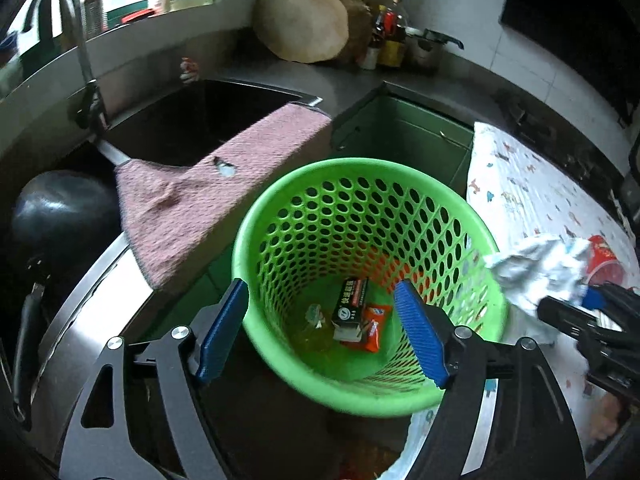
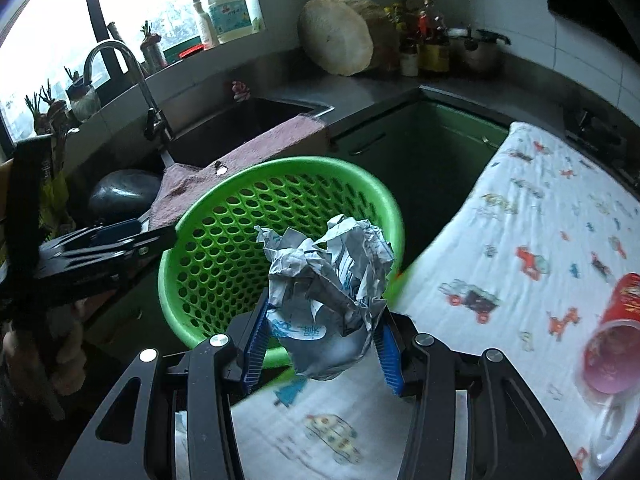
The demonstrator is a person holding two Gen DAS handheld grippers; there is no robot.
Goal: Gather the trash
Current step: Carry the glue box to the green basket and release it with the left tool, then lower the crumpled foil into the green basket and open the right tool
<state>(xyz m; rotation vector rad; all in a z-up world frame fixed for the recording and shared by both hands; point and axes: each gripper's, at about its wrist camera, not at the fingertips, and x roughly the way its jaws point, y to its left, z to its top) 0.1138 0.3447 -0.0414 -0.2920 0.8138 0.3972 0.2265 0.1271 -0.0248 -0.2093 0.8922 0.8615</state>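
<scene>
A green perforated wastebasket (image 1: 280, 208) stands in front of the counter; it also shows in the right wrist view (image 2: 208, 216). Inside lie a black box (image 1: 350, 304) and a red wrapper (image 1: 376, 328). My left gripper (image 1: 324, 332) is open, its blue fingers (image 1: 222, 336) astride the basket's near rim, one outside and one inside. My right gripper (image 2: 324, 348) is shut on a crumpled white paper ball (image 2: 328, 276) and holds it just right of the basket's rim; the ball also shows in the left wrist view (image 1: 536, 272).
A white cloth with cartoon prints (image 2: 540, 220) covers the counter at right, with a red cup (image 2: 612, 340) lying on it. A pink towel (image 1: 208, 196) hangs over the sink edge (image 1: 256, 88). A faucet (image 1: 80, 40), a black pot (image 1: 60, 216), a cutting board (image 1: 300, 20) and bottles (image 1: 388, 36) stand behind.
</scene>
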